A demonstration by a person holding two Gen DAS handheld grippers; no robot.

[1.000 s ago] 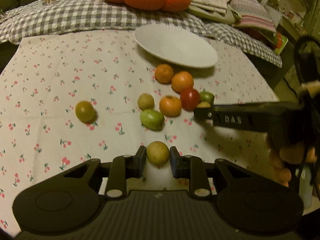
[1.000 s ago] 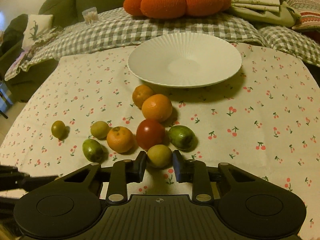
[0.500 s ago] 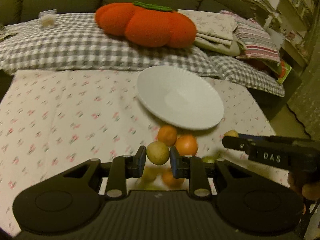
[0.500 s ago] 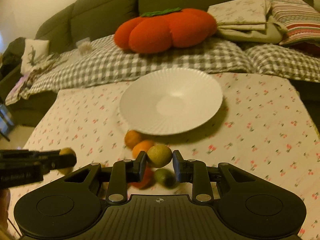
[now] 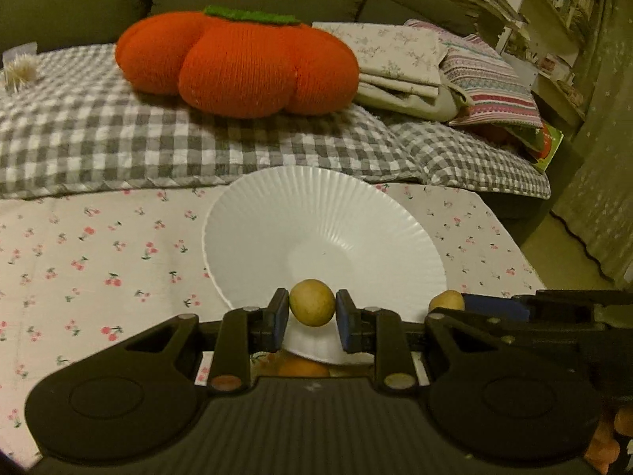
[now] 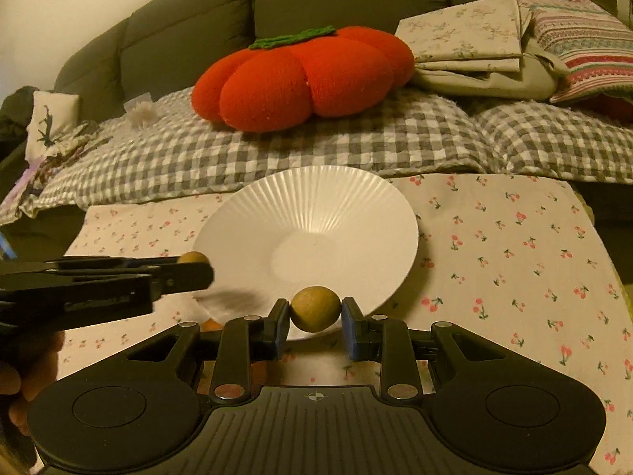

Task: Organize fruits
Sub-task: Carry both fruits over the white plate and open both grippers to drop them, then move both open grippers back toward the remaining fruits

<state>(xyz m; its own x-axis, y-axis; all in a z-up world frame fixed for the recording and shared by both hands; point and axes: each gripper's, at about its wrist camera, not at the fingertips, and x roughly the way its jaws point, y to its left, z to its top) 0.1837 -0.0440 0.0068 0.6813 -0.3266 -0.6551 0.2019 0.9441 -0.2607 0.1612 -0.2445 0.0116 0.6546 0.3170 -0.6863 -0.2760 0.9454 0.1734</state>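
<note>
Whereas both fruits sat on the tabletop [image 6: 514,245] a second ago | left gripper [image 5: 312,310] clenched on yellow fruit [image 5: 312,307], right gripper [image 6: 315,312] clenched on brownish fruit [image 6: 315,308], both raised over white plate [image 6: 316,206] near edge | remaining fruits mostly hidden under grippers.

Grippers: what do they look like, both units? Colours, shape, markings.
Both match: the left gripper and right gripper have matte black bodies with a ribbed centre plate, two round discs either side, silver pivot pins on black linkage arms, and blue pads inside the fingers. The right unit's plate carries a small crosshair mark. No cables or sleeves visible.
</note>
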